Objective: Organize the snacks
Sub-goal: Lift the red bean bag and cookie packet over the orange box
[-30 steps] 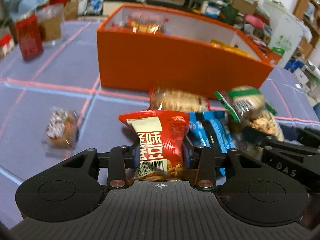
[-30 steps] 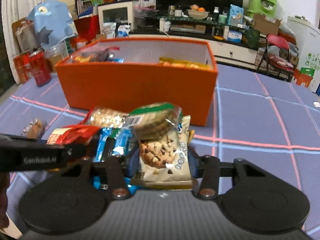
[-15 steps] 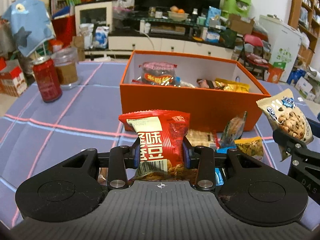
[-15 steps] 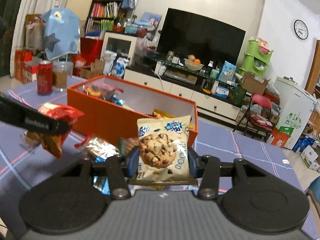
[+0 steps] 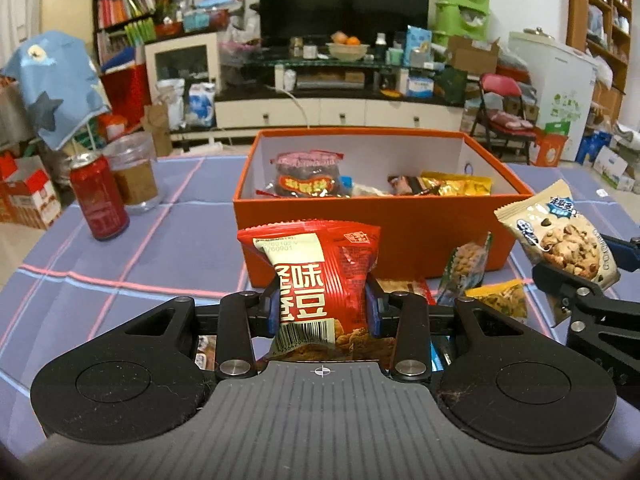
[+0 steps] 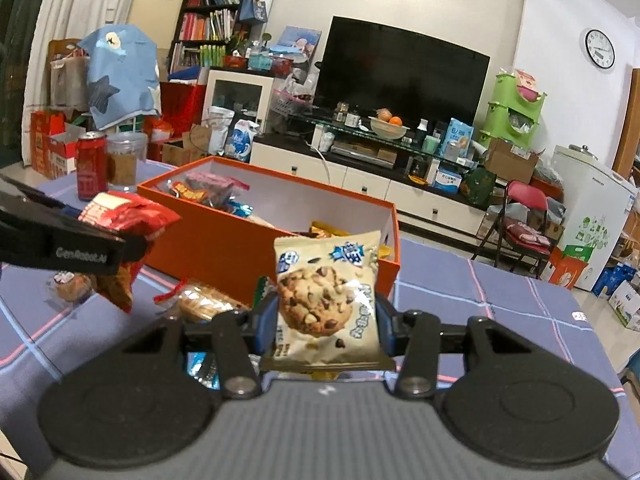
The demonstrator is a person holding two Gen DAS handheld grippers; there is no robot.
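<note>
My left gripper (image 5: 322, 312) is shut on a red snack packet (image 5: 320, 276) and holds it up in front of the orange box (image 5: 360, 220). My right gripper (image 6: 326, 320) is shut on a cream cookie packet (image 6: 326, 300), raised near the box's right front corner (image 6: 394, 268). The box holds several snack packets. The cookie packet also shows in the left wrist view (image 5: 560, 236), and the red packet in the right wrist view (image 6: 124, 216). Loose snacks (image 5: 464, 276) lie on the blue cloth before the box.
A red can (image 5: 98, 196) and a clear jar (image 5: 134, 174) stand at the far left of the table. A small wrapped cake (image 6: 70, 284) lies on the cloth at left. A TV stand and clutter fill the room behind.
Both grippers have risen from the snack pile with their packets and now sit higher, level with the box's rim. The box's inside has come into view.
</note>
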